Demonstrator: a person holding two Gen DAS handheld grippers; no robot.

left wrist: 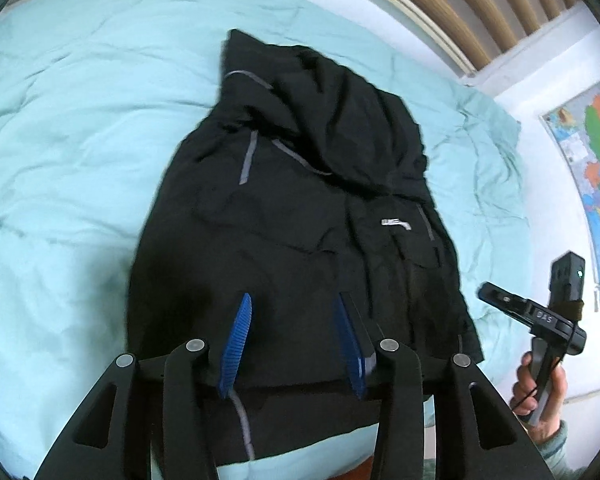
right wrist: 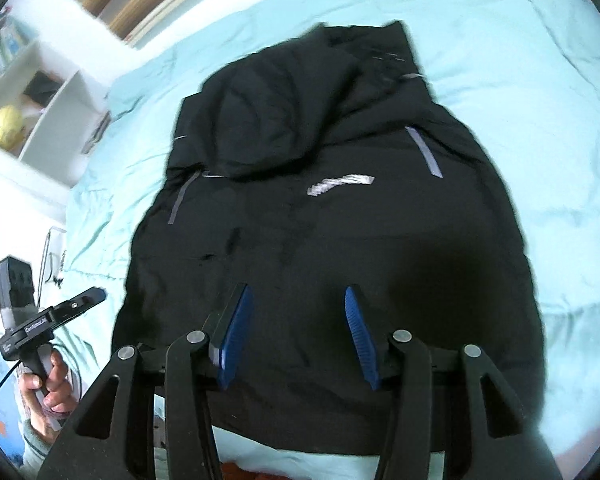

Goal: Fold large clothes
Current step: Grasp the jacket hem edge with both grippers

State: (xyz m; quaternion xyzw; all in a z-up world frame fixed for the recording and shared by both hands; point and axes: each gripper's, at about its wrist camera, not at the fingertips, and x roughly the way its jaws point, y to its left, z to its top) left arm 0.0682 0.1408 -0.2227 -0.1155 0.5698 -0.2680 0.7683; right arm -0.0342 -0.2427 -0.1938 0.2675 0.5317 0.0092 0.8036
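While both tongs hang above it, the black jacket [left wrist: 300, 216] lies on the bed [left wrist: 68, 128]. Left tongs [left wrist: 294, 308] and right tongs [right wrist: 298, 300] stand partly open, holding nothing.

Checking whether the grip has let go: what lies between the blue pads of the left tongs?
Nothing is gripped: in the left wrist view the left tongs stand open above the black jacket, whose fabric shows behind the gap.

Little can be read. The right gripper [left wrist: 490, 294] carries raised letters "DAS" on its black body. The black jacket [left wrist: 300, 216] bears a blurred, unreadable silver chest logo [left wrist: 396, 223].
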